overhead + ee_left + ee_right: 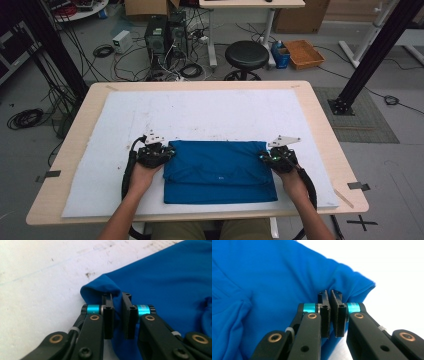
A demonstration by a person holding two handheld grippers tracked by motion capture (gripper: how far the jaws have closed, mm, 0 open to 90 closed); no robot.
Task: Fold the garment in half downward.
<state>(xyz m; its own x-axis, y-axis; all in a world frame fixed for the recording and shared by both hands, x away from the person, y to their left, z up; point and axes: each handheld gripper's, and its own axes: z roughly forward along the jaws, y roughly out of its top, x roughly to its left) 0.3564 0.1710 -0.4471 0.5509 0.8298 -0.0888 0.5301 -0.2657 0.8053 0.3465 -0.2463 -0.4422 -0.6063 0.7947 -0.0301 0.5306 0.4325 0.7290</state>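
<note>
A folded blue garment [218,171] lies on a white mat [200,112] that covers a pale wooden surface [327,137], close to the near edge where a person sits. The garment forms a wide rectangle, its long axis running left to right across the mat. The person holds a pair of tongs in each hand, one at each short end of the garment, so the cloth stretches between them.

The left tongs [167,153] sit at the far left corner of the garment. In the left gripper view, the left tongs [118,307] have their jaws drawn close together with a rolled fold of blue cloth [160,287] pinched between them. The right tongs [265,157] sit at the far right corner. In the right gripper view, the right tongs [330,305] are nearly shut, clamping a puckered corner of the cloth [274,280].

Each hand is equally near its own corner, and both grip the far edge. The near edge of the garment lies flat and free. Judging from this, the coming move would likely lift or carry the far edge, with both hands working together.

The mat beyond the garment is bare apart from faint marks. On the floor past the surface stand a black stool [246,54], computer towers [165,32] and loose cables, all well apart.
</note>
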